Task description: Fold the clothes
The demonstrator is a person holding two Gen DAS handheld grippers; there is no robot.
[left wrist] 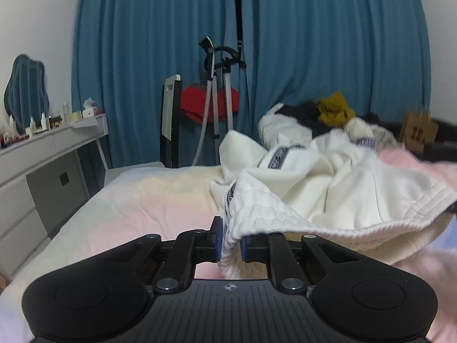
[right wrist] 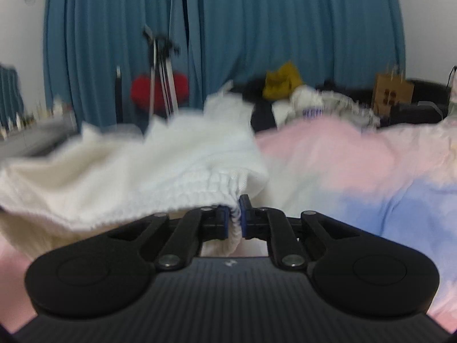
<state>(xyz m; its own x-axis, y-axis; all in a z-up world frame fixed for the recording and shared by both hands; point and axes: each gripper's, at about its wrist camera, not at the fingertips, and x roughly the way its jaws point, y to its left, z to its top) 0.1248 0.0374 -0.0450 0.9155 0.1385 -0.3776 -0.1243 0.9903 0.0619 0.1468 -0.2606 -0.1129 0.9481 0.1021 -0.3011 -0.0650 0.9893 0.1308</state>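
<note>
A white knitted garment (left wrist: pixel 328 197) with a ribbed hem and dark printed tape lies crumpled on the bed. My left gripper (left wrist: pixel 230 240) is shut on the left end of its ribbed hem, the cloth bunched between the blue pads. In the right wrist view the same white garment (right wrist: pixel 160 171) spreads to the left, blurred. My right gripper (right wrist: pixel 234 217) is shut on its gathered ribbed edge. The hem stretches between the two grippers, lifted a little off the bedspread.
The bed has a pastel pink, cream and blue bedspread (left wrist: pixel 160 200). A pile of other clothes (left wrist: pixel 331 111) lies at the far side. A grey dresser (left wrist: pixel 42 171), a chair (left wrist: pixel 171 120) and a garment steamer (left wrist: pixel 217 85) stand left, before blue curtains (left wrist: pixel 314 43). A paper bag (right wrist: pixel 392 91) is far right.
</note>
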